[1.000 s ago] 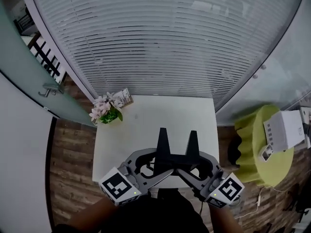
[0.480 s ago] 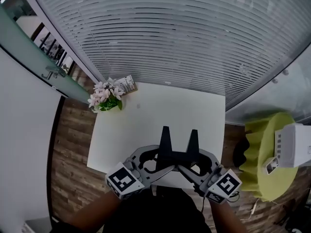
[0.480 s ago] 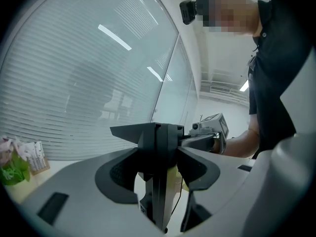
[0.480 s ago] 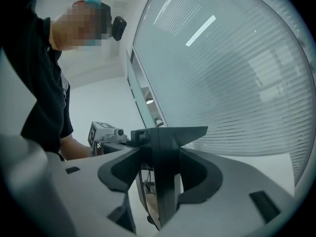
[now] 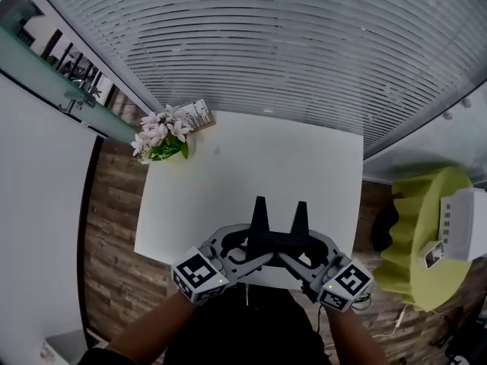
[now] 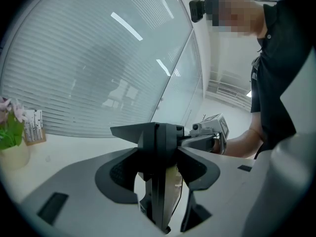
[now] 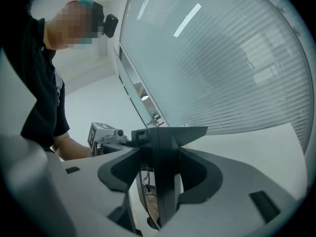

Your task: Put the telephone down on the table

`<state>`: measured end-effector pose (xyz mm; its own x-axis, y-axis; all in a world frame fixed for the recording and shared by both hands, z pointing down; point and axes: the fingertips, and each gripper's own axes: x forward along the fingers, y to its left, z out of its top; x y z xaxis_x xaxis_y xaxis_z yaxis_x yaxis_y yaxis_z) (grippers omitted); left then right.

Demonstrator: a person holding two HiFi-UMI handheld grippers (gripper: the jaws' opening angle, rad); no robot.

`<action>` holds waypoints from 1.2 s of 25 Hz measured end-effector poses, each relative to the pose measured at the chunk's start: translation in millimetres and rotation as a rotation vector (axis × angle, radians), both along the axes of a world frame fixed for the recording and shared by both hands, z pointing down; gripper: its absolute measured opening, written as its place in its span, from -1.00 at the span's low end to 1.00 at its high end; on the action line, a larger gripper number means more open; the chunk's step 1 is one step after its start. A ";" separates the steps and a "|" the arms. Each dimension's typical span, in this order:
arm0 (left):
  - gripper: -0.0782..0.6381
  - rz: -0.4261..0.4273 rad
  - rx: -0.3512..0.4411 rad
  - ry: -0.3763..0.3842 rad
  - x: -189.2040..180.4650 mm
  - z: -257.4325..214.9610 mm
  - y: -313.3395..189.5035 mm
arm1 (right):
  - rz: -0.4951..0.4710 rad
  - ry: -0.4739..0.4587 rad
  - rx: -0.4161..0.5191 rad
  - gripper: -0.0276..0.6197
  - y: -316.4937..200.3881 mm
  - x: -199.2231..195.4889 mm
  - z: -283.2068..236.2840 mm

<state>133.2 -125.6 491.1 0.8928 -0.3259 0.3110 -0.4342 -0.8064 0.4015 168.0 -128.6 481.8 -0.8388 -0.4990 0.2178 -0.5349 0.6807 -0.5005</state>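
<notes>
Both left gripper and right gripper clamp jaws on the telephone, base hidden.

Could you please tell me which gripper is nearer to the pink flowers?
Left. The left gripper holds the telephone from the left, toward the flowers at the far left corner of the table; the right gripper holds it opposite, farther away.
</notes>
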 end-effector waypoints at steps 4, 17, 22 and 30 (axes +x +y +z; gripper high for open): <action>-0.10 -0.001 -0.041 -0.011 -1.1 25.9 -5.7 | 0.012 -0.011 -0.044 -0.13 -4.2 0.0 26.7; -0.10 0.012 -0.115 0.005 7.3 86.8 -32.7 | 0.025 0.003 -0.122 -0.13 -32.5 8.1 88.5; -0.10 0.009 -0.153 0.005 10.4 102.5 -50.2 | 0.025 -0.003 -0.170 -0.13 -50.5 12.0 105.2; -0.10 0.007 -0.225 0.008 16.4 132.0 -68.9 | 0.023 0.003 -0.229 -0.13 -70.3 17.5 133.7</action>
<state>149.6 -194.5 623.1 0.8975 -0.2431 0.3679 -0.4251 -0.6988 0.5753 185.4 -198.9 615.5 -0.8271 -0.4551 0.3299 -0.5505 0.5375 -0.6388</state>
